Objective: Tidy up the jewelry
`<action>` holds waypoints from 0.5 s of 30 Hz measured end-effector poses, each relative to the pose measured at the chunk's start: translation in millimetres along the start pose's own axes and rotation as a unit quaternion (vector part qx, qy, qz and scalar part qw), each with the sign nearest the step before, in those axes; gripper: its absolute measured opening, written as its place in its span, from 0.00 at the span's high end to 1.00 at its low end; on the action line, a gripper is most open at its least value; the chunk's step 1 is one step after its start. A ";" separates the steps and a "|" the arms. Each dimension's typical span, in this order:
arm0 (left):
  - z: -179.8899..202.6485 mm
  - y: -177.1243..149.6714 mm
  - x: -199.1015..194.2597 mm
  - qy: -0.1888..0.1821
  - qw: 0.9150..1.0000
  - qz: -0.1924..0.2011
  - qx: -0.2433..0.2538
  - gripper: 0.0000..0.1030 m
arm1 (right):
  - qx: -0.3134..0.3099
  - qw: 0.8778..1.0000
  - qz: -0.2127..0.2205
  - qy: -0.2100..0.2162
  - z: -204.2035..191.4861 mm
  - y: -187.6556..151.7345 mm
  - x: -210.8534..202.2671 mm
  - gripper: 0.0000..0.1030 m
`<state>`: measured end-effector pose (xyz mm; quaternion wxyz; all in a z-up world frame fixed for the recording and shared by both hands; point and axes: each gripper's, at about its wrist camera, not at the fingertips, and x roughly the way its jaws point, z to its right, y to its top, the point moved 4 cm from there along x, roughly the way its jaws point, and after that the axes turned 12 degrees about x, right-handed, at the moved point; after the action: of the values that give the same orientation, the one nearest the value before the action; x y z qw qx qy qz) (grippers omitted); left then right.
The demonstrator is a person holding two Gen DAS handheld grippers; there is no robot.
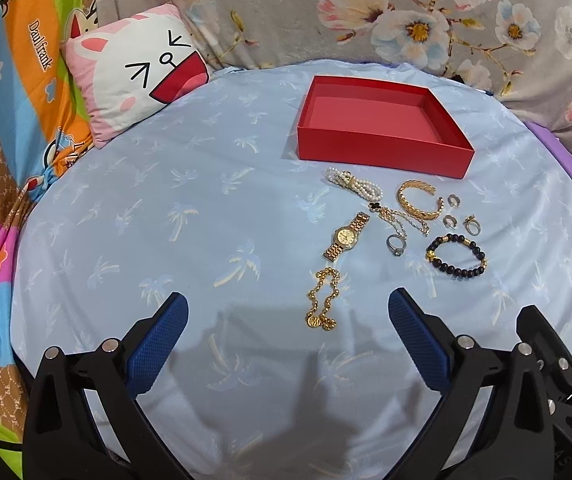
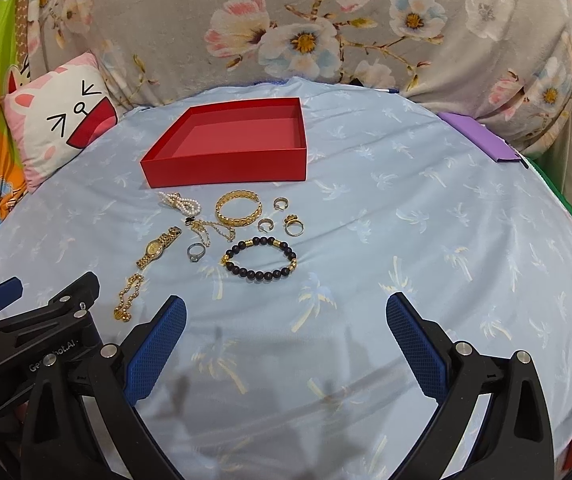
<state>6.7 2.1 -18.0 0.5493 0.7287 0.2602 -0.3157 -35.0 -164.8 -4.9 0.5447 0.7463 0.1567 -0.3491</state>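
Red box (image 2: 226, 160) on blue sheet (image 2: 405, 240), far side, open top up, long axis left-right, nothing inside. Jewelry cluster just near of box: pearls (image 2: 180, 202), gold bangle (image 2: 238, 209), watch (image 2: 158, 247) lying diagonal near-left to far-right, bead bracelet (image 2: 260, 260), silver ring (image 2: 196, 252), small rings. Gold chain (image 1: 321, 300) nearest, long axis near-far. Left gripper (image 1: 287, 340) spread wide, nothing held; chain just beyond its tips. Right gripper (image 2: 286, 336) spread wide, nothing held; bracelet beyond, slightly left. Cartoon pillow (image 1: 138, 72) far left.
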 end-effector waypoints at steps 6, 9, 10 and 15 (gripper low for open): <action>-0.7 -6.7 -8.0 -0.001 1.000 0.002 -0.001 0.05 | 0.001 1.000 0.004 0.000 1.6 -5.1 -10.6 0.05; 0.5 -9.4 -11.3 -0.001 1.000 0.003 0.000 0.05 | 0.004 1.000 0.004 0.000 3.5 -7.2 -12.6 0.05; 1.1 -9.8 -11.8 -0.002 1.000 0.003 0.001 0.05 | 0.006 1.000 0.004 -0.001 4.4 -7.4 -13.2 0.05; 2.7 -10.2 -10.9 -0.004 1.000 0.002 0.000 0.05 | 0.007 1.000 0.003 -0.003 7.3 -8.3 -13.6 0.05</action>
<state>-8.4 1.8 -16.9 0.5511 0.7280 0.2560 -0.3176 -52.3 -166.6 -2.6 0.5405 0.7496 0.1504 -0.3512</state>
